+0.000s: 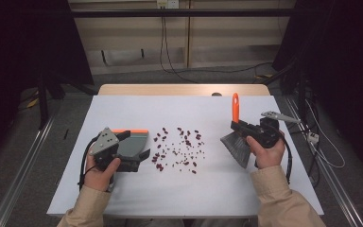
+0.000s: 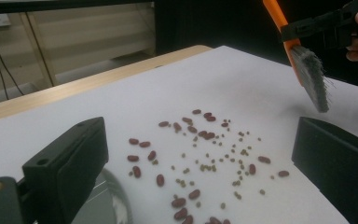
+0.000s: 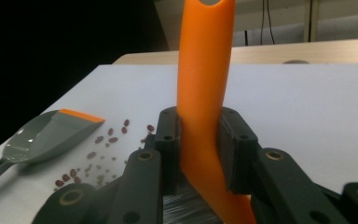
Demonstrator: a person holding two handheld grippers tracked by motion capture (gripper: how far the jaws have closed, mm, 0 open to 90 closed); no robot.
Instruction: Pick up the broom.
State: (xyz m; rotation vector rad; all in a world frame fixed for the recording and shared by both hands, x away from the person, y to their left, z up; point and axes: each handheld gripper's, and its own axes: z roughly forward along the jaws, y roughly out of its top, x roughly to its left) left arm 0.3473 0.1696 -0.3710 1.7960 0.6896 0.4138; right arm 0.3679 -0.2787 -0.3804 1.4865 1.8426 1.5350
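Sweeping step is starting. I'm clamping the dustpan (image 1: 133, 142) handle in my left gripper (image 1: 139, 158), pan lying at near left. Beans (image 1: 179, 147) are sitting scattered mid-table. My right gripper (image 1: 238, 126) is clamping the brush (image 1: 235, 137), bristles raised. Next: lowering bristles behind the beans, pushing left.
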